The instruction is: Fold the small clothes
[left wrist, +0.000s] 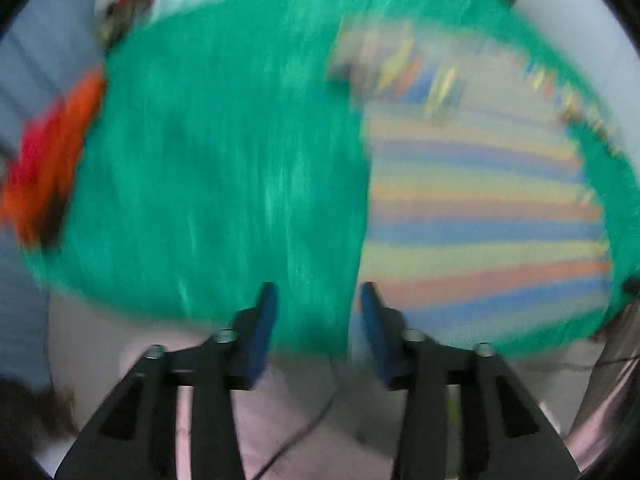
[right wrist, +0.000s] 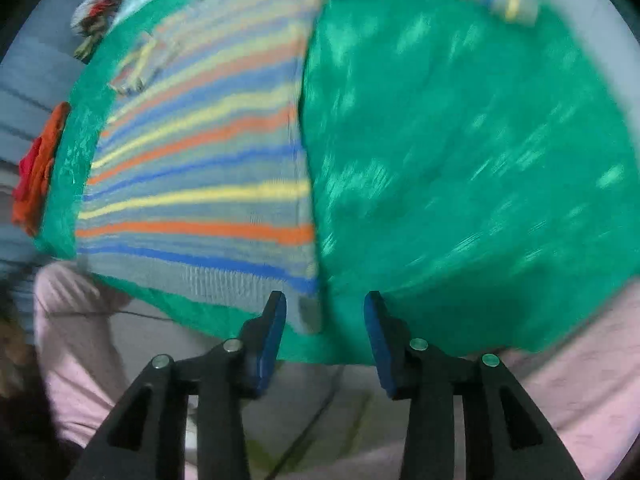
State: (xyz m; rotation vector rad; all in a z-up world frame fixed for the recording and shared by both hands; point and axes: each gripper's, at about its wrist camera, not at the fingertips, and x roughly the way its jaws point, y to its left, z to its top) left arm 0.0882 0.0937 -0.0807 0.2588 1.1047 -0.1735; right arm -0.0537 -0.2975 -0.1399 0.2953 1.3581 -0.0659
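Striped knit sweater lies flat on the green cloth, near its front edge. Left gripper and right gripper both hover spread apart, grasping nothing. Both views are smeared, so a pinch aimed at the hem could close short, catch the green cloth too, or drag the sweater off the edge

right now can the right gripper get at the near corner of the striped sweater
Probably yes. The right gripper is open and empty, and the striped sweater lies flat on the green cloth, its near corner just ahead of the fingertips with nothing between them.
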